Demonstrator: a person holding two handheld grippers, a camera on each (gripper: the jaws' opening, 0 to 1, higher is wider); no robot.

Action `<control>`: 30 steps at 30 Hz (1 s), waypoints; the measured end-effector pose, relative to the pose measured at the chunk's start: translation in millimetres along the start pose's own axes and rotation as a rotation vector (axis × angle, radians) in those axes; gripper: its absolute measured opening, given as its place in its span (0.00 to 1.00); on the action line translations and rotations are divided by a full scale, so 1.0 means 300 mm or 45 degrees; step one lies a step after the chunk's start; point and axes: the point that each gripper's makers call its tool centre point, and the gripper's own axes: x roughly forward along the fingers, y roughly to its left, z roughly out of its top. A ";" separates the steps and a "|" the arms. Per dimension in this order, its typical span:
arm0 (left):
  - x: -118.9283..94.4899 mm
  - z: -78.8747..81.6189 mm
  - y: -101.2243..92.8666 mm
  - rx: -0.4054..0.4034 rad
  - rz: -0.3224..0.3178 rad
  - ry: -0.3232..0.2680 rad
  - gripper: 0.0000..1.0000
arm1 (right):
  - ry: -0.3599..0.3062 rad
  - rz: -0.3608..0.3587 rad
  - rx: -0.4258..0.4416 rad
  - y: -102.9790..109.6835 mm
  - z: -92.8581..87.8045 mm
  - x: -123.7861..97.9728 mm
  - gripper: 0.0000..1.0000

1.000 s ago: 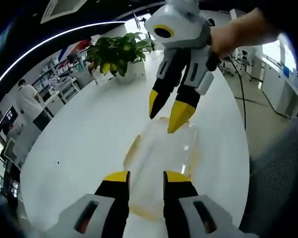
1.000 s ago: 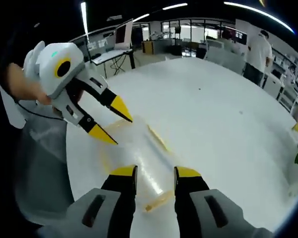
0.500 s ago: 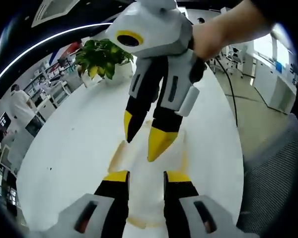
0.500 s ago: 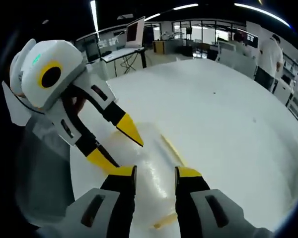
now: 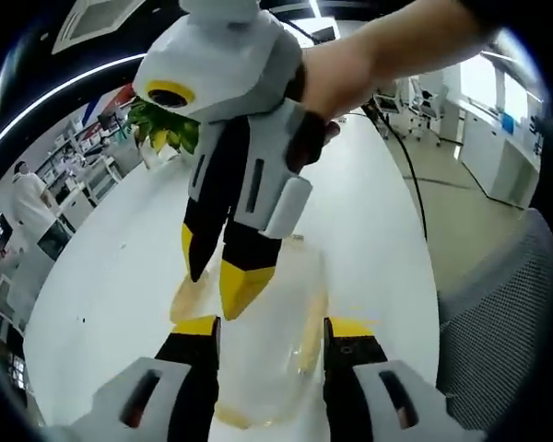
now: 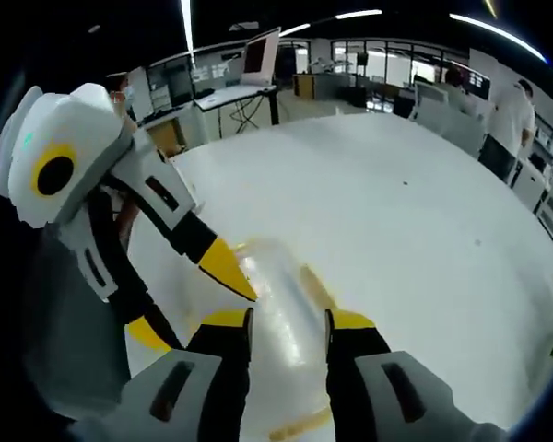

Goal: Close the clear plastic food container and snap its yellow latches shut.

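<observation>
Here the clear container [image 5: 267, 359] lies on the white table [image 5: 111, 276] between the parted, empty jaws of the left gripper [image 5: 269, 333]; the right gripper [image 5: 223, 276], also spread, hovers at twelve o'clock. We judge that pressing squarely on each yellow latch [image 6: 315, 287] seats the lid evenly.

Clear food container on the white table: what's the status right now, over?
Both grippers open: left gripper, right gripper, jaws over the container. Yellow latches not visibly snapped. White table around it; nothing blocking.
</observation>
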 end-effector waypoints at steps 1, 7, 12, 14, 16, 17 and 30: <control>0.002 0.000 0.002 0.007 0.005 0.003 0.49 | 0.006 0.001 -0.010 -0.002 -0.001 0.002 0.29; 0.028 -0.041 -0.005 0.075 0.006 0.079 0.48 | 0.040 0.058 -0.042 -0.033 0.003 0.019 0.36; 0.041 -0.067 -0.010 0.143 0.011 0.130 0.47 | 0.152 0.177 -0.073 -0.032 -0.011 0.030 0.36; 0.049 -0.075 -0.022 0.121 -0.003 0.134 0.48 | 0.220 0.207 -0.100 -0.038 -0.027 0.032 0.36; 0.057 -0.062 -0.023 0.145 0.005 0.115 0.49 | 0.277 0.232 -0.123 -0.040 -0.043 0.036 0.35; 0.058 -0.064 -0.027 0.153 0.007 0.116 0.49 | 0.303 0.263 -0.137 -0.034 -0.051 0.041 0.35; 0.066 -0.066 -0.005 0.269 0.011 0.094 0.43 | 0.480 0.489 -0.101 -0.027 -0.056 0.075 0.36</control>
